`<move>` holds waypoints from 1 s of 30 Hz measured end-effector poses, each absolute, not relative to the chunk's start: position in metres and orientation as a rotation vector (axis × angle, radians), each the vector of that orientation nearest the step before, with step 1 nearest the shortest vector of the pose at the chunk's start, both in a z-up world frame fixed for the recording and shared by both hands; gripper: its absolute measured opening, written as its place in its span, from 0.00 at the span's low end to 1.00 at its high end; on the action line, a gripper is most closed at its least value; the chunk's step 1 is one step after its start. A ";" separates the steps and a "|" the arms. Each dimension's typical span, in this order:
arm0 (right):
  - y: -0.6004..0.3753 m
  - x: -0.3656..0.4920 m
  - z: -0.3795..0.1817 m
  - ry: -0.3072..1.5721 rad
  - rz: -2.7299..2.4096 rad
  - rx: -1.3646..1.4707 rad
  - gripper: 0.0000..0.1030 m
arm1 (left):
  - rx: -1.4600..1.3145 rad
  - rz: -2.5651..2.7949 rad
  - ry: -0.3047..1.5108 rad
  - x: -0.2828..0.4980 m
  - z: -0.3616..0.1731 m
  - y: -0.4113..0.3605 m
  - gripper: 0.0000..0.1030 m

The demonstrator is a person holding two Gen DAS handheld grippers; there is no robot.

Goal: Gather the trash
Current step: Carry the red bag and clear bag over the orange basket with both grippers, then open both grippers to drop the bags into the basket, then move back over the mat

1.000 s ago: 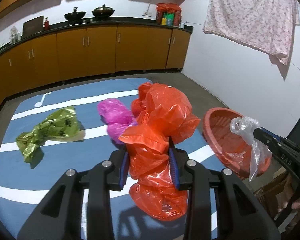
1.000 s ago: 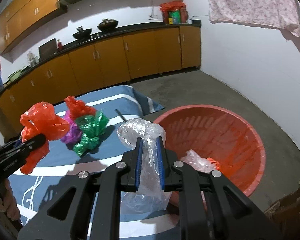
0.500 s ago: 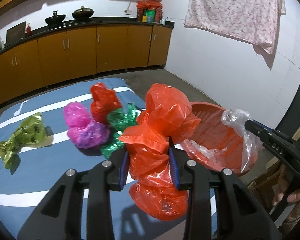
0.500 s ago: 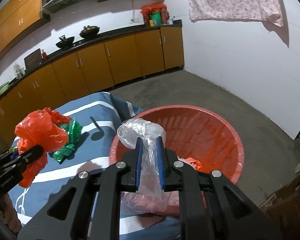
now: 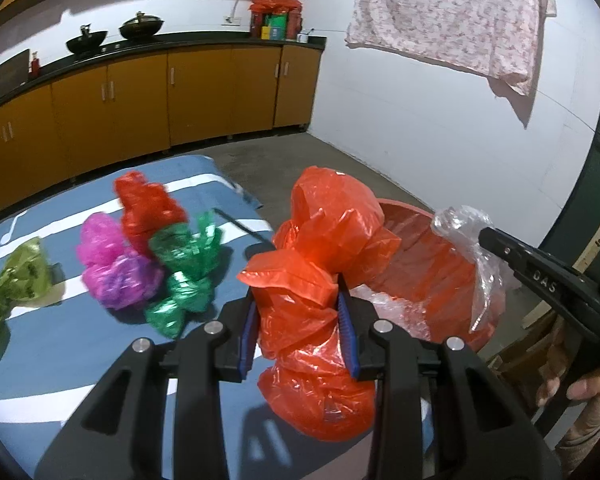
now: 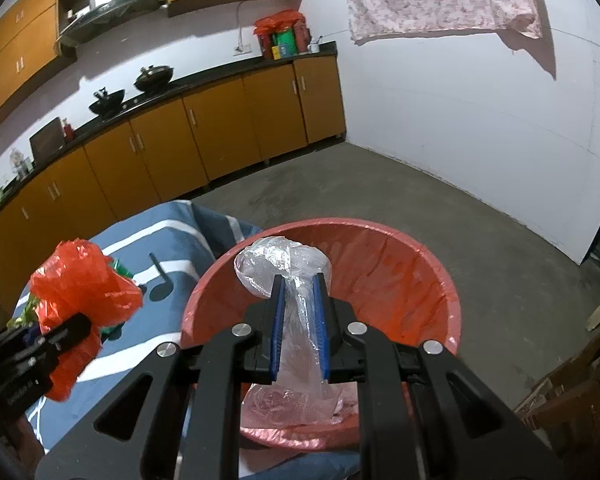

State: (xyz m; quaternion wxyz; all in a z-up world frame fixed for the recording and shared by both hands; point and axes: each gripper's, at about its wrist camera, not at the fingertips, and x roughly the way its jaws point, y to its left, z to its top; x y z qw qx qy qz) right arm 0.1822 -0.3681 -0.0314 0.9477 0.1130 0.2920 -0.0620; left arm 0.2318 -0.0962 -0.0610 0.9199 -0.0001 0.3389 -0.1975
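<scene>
My left gripper (image 5: 298,316) is shut on a crumpled orange plastic bag (image 5: 328,240), held above the blue cloth just left of the red basin (image 5: 432,264). My right gripper (image 6: 299,308) is shut on a clear plastic bag (image 6: 284,260) and holds it over the red basin (image 6: 404,256). The basin holds crumpled clear and pink plastic (image 6: 292,404). The right gripper with its clear bag also shows in the left wrist view (image 5: 496,248). The left gripper with the orange bag shows in the right wrist view (image 6: 76,280).
On the blue striped cloth (image 5: 60,344) lie a red bag (image 5: 148,204), a pink-purple bag (image 5: 112,264), a green foil bag (image 5: 184,272) and an olive bag (image 5: 16,280). Orange cabinets (image 5: 140,92) line the back wall. Wooden crates (image 6: 572,396) stand at the right.
Both grippers have moved right toward the basin with their bags. The clear bag has come over the basin, and the orange bag is now beside its rim.
</scene>
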 end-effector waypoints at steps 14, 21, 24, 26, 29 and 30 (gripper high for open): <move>-0.402 0.198 -0.033 0.576 -0.201 0.303 0.14 | 0.031 -0.482 0.724 0.257 -0.074 -0.155 0.33; -0.413 0.208 -0.032 0.561 -0.209 0.336 0.19 | 0.035 -0.512 0.755 0.270 -0.082 -0.179 0.36; -0.418 0.206 -0.034 0.557 -0.212 0.351 0.27 | 0.033 -0.523 0.763 0.273 -0.084 -0.184 0.41; -0.420 0.205 -0.035 0.556 -0.217 0.353 0.38 | 0.028 -0.526 0.768 0.274 -0.086 -0.183 0.47; -0.424 0.201 -0.036 0.553 -0.231 0.366 0.49 | 0.021 -0.527 0.778 0.274 -0.089 -0.180 0.50; -0.424 0.198 -0.036 0.551 -0.238 0.368 0.58 | 0.021 -0.524 0.778 0.274 -0.089 -0.178 0.50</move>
